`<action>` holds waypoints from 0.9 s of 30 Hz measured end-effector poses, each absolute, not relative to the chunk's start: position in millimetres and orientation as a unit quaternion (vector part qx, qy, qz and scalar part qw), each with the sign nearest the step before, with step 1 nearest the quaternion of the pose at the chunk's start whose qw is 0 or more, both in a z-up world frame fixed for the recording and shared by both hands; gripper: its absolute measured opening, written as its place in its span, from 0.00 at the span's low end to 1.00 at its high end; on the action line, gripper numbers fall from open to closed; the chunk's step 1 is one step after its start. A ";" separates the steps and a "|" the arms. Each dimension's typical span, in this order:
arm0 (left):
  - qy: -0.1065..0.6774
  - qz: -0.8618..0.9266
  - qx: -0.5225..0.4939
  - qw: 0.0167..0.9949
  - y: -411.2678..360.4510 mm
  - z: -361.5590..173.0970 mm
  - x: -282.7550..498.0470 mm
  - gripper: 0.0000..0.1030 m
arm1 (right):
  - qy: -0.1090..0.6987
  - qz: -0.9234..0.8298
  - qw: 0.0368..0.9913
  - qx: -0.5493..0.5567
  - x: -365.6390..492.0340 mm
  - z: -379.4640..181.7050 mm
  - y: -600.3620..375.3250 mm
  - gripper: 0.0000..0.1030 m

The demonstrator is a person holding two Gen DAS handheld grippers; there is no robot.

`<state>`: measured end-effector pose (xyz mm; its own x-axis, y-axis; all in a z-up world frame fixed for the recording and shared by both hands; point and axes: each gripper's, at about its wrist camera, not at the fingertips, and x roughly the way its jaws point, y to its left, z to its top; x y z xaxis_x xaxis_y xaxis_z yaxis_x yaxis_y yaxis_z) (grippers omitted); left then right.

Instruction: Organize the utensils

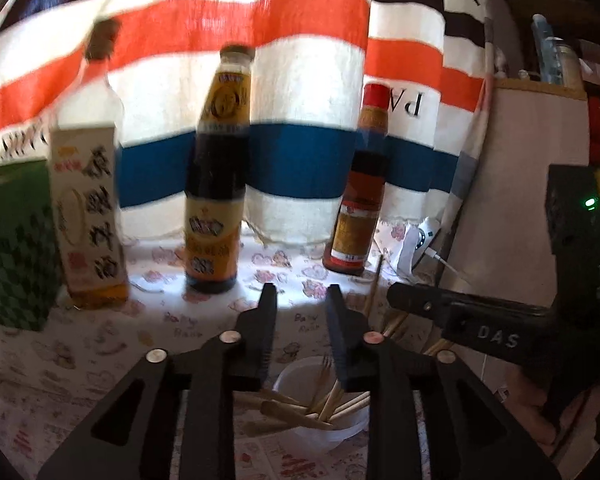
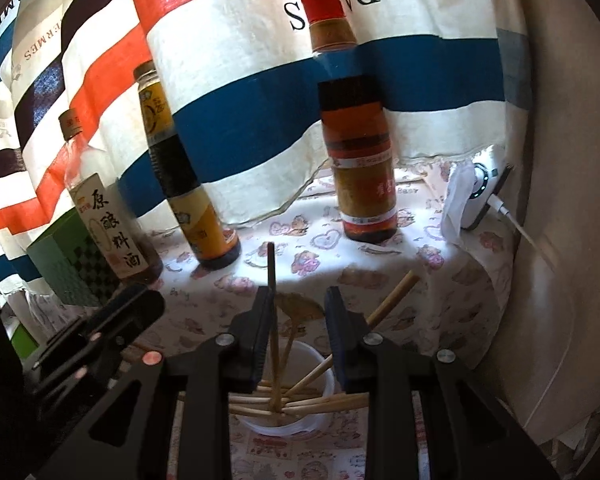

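Item: wooden utensils [image 2: 300, 398], gathered in clear cup [image 2: 327, 380] on table. Left gripper [image 1: 300, 300]: jaws narrow, empty. Right gripper [image 2: 300, 300]: jaws narrow; dark-tipped chopstick [image 2: 271, 268] against 1 pad, grip uncertain. Step: depositing. Next: release, withdraw upward.

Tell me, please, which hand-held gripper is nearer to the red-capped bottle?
Right. The right hand-held gripper points almost straight at the red-capped bottle; the left hand-held gripper is off to the left, on the side of the green box, farther from that bottle.
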<state>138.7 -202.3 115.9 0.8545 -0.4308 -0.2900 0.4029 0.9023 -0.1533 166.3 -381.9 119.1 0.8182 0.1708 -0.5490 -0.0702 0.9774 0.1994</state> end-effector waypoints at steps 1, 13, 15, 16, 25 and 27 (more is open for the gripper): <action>0.152 -0.212 -0.040 0.965 -198.4 120.6 132.6 0.34 | 0.293 0.066 0.950 0.087 165.1 119.9 -381.9 0.32; 0.086 -0.109 0.009 0.990 -127.8 144.2 64.6 0.74 | 0.240 0.079 0.966 0.058 127.2 136.1 -365.9 0.55; 0.073 -0.096 0.014 0.993 -118.4 146.3 54.6 0.80 | 0.231 0.082 0.968 0.057 121.2 136.5 -359.5 0.58; 0.069 -0.089 0.017 0.994 -112.9 146.6 49.2 0.83 | 0.227 0.083 0.968 0.062 118.5 136.2 -356.9 0.60; 0.045 -0.064 0.011 0.997 -71.2 129.5 11.0 0.99 | 0.190 0.106 0.974 0.070 73.8 137.8 -337.0 0.95; 0.050 -0.063 -0.004 0.997 -61.0 118.6 7.4 0.99 | 0.178 0.107 0.976 0.070 61.0 136.1 -334.2 1.00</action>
<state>7.4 -61.0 118.6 0.9872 -0.1254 -0.0984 0.1245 0.9921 -0.0151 61.0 -334.2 136.1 0.9141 0.2336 -0.3315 -0.1838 0.9673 0.1750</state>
